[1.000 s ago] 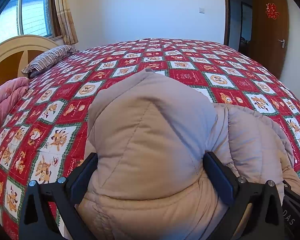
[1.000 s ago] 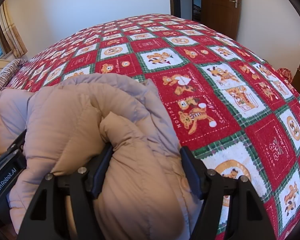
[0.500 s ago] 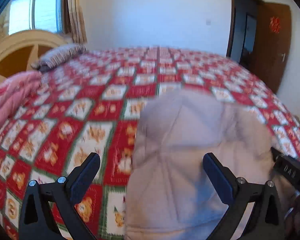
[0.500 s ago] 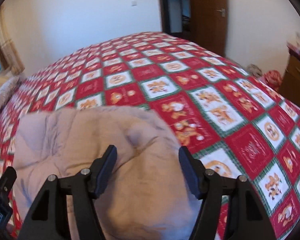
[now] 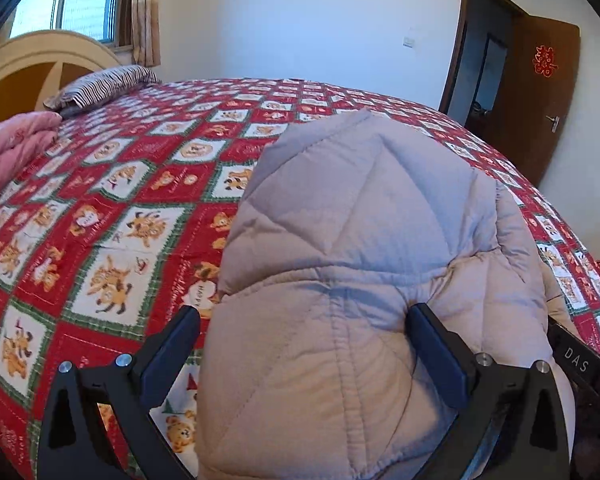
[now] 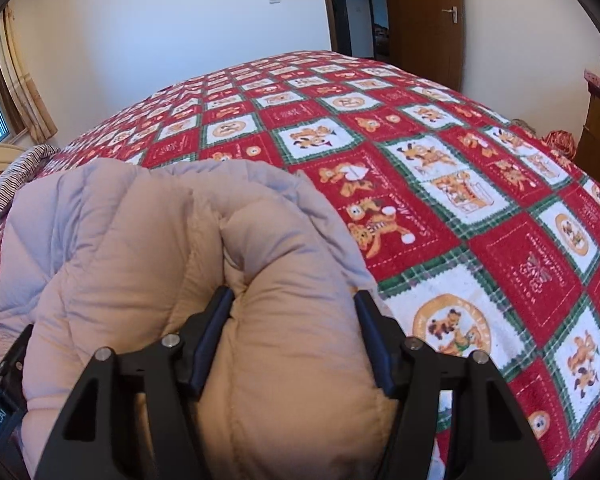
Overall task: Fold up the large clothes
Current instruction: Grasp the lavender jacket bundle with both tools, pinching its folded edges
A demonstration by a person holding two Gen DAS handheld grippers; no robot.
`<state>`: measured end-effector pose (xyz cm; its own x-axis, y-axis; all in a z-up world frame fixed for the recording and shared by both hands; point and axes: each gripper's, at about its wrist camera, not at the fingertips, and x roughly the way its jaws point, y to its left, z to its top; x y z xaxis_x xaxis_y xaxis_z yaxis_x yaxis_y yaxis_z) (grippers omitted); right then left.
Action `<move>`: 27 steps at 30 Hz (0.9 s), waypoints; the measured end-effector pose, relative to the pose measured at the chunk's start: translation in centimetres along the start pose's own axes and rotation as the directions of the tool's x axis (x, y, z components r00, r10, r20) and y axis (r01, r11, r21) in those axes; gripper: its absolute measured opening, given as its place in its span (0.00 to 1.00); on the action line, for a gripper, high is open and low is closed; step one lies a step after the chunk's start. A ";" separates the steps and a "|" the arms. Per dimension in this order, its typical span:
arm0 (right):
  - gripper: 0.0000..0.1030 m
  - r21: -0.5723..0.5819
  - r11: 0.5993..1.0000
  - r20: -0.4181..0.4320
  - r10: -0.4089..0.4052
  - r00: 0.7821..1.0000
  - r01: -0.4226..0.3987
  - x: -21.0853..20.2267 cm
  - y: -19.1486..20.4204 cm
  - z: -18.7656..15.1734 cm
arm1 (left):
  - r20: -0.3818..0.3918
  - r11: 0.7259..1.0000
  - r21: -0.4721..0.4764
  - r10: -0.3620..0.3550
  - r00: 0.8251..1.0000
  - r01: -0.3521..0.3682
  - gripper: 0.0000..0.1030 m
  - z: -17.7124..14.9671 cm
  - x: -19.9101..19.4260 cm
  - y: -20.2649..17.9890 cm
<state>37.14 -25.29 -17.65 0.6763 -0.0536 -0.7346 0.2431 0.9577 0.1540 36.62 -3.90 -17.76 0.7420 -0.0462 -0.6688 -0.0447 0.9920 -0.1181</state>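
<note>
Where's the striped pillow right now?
The striped pillow lies at the bed's far left in the left wrist view, beside the wooden headboard and behind the pink quilt; the right wrist view shows it at its left edge.

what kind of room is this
Most likely a home bedroom: a large bed with a red patterned quilt, a striped pillow by the curved wooden headboard, and a wooden door standing open.

left gripper: my black frame, triangular cut-outs, silver screws near each finger base
left fingers: dark navy pads
right gripper: same black build, four silver screws
neighbouring body, 4 o'clock: white "DAS" lettering
</note>
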 end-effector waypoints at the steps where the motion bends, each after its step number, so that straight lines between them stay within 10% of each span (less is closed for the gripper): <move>1: 0.61 0.006 1.000 -0.006 0.007 1.000 -0.007 0.1 -0.1 0.0 | -0.003 1.000 -0.001 -0.005 1.000 0.005 1.00 0.0 0.2 0.0; 27: 0.61 0.037 0.995 -0.025 0.099 0.995 -0.098 0.4 -1.6 -0.4 | -0.048 0.998 0.016 -0.061 0.997 0.062 1.00 0.2 -0.3 0.4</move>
<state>36.74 -26.77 -18.48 0.6793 0.0484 -0.7323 0.2011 0.9473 0.2492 36.52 -3.43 -17.42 0.7101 -0.1127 -0.6950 0.0123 0.9889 -0.1478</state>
